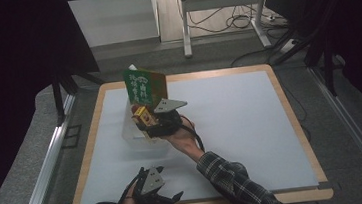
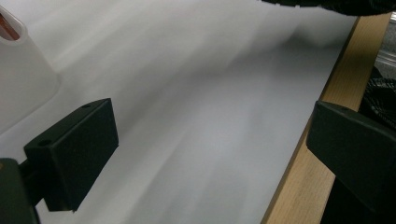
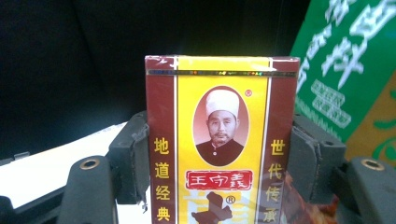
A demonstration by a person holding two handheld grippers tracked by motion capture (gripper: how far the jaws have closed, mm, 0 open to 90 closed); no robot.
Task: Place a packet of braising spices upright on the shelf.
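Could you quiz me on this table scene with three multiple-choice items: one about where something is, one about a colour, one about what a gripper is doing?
1. Where is the clear bin?
A left part of the mat
B right edge
C on the floor

2. Main colour of the tall pack?
A blue
B green
C white

3. The right gripper is:
A wide open
B shut on the yellow and maroon box
C lying flat, idle

Answers: 1 A, high view shows it left of centre; 2 B, green front; 3 B, both pads press the box's sides.
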